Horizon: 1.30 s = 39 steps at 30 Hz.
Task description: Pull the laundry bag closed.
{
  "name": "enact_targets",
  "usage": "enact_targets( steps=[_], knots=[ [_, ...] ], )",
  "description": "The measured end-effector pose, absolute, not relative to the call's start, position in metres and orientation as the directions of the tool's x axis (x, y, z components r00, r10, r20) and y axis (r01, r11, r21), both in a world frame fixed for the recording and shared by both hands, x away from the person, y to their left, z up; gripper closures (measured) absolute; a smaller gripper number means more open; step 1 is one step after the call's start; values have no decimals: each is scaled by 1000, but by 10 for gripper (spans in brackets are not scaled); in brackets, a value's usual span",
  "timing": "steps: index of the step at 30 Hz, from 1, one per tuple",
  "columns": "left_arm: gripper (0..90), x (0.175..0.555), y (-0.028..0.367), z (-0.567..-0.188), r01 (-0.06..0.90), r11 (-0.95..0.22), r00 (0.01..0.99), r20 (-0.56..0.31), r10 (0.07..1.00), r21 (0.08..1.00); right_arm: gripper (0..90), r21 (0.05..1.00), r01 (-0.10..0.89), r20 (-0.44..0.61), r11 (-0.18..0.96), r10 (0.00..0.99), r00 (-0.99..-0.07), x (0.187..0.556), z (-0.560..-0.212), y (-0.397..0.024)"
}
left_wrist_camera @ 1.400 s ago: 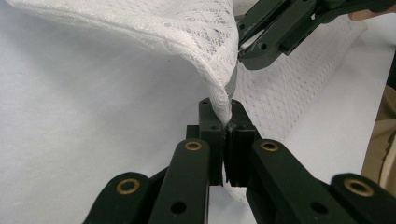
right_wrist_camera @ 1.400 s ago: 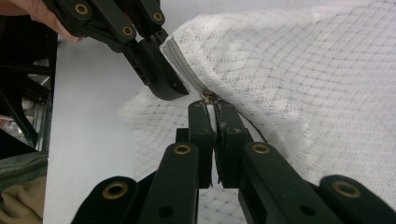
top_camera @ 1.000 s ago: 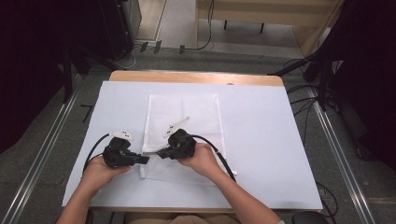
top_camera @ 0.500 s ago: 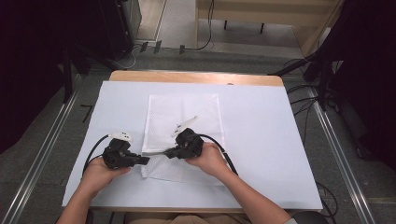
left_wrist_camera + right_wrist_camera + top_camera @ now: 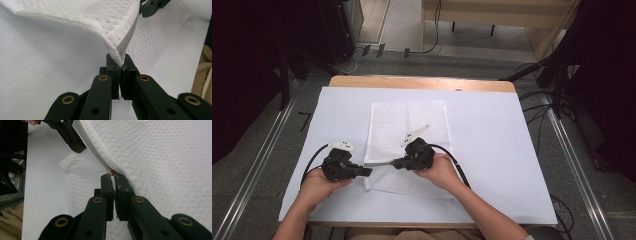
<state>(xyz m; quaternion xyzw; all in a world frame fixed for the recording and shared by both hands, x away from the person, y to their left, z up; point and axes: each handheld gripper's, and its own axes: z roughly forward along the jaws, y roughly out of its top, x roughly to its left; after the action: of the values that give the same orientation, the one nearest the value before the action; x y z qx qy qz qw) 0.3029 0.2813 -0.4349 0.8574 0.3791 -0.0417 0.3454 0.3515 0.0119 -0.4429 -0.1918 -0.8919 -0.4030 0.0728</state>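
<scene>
We're working the zipper (image 5: 95, 152) on the mesh bag (image 5: 408, 125), which lies mid-counter (image 5: 502, 150) with its near edge lifted. Left tongs (image 5: 119, 66) are clamped on the bag's corner at the zipper end. Right tongs (image 5: 113, 178) are closed on the brass slider (image 5: 111, 172). Looks like we're partway: the slider sits a short run from the left tongs, and we can't tell which stretch of teeth is closed. Most of the run seems left. The high view gives layout, both tongs (image 5: 377, 167) close together at the near edge; the gripper views show each actual pinch and the zipper tape (image 5: 127, 37) taut between.
</scene>
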Motion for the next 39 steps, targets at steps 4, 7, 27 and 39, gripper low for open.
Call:
enact_targets(
  steps=[4, 7, 27, 39],
  knots=[
    [882, 302, 280, -434, 677, -474, 710, -332, 621, 563, 886, 691, 408, 286, 597, 292, -913, 352, -443, 10],
    [882, 302, 281, -434, 676, -475, 711, -330, 622, 563, 886, 688, 408, 285, 600, 293, -913, 352, -443, 9],
    [881, 301, 281, -435, 681, -480, 708, -329, 625, 554, 886, 671, 416, 271, 613, 319, -908, 352, -445, -8],
    [884, 301, 282, -433, 681, -475, 708, -336, 621, 557, 886, 660, 434, 277, 613, 339, -899, 354, -447, -18]
  ],
)
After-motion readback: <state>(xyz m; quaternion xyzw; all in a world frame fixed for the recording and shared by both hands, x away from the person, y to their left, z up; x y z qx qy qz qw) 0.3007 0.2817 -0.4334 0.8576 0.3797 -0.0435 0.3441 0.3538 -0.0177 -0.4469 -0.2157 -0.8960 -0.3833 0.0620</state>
